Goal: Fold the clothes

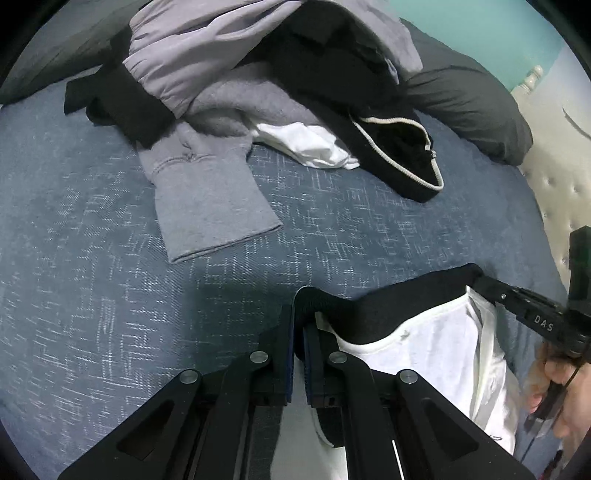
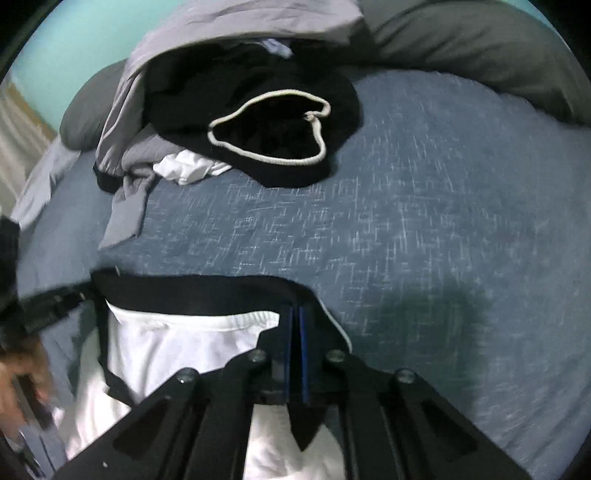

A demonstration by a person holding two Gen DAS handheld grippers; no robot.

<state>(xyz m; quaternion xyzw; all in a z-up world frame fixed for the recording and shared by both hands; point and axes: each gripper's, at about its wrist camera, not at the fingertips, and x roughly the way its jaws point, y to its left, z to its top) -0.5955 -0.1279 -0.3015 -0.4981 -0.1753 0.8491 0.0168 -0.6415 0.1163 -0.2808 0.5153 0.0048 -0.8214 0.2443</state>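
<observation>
A dark grey pillow (image 1: pixel 476 96) lies on the blue bedspread (image 1: pixel 74 229), beside a tufted headboard (image 1: pixel 554 192).

The bed cover (image 1: pixel 92 240) is slate blue with a scatter of short white crosshatch dashes. The held garment (image 1: pixel 424 354) is white with a black ribbed band (image 1: pixel 388 306) along its top edge. In the pile behind, a sweatshirt (image 1: pixel 207 199) is pale grey with a lilac cast, a thinner garment (image 1: pixel 207 44) draped over it is light lavender grey, a crumpled piece (image 1: pixel 306 144) is plain white, and a black garment (image 2: pixel 258 122) has a cream cord trim (image 2: pixel 266 96) round its opening. The pillow (image 1: pixel 469 99) is dark charcoal grey. The wall (image 1: pixel 491 26) is turquoise. The headboard (image 1: pixel 554 184) is cream. Both hand-held grippers, left (image 1: pixel 299 325) and right (image 2: pixel 295 328), are black with dark blue pads
</observation>
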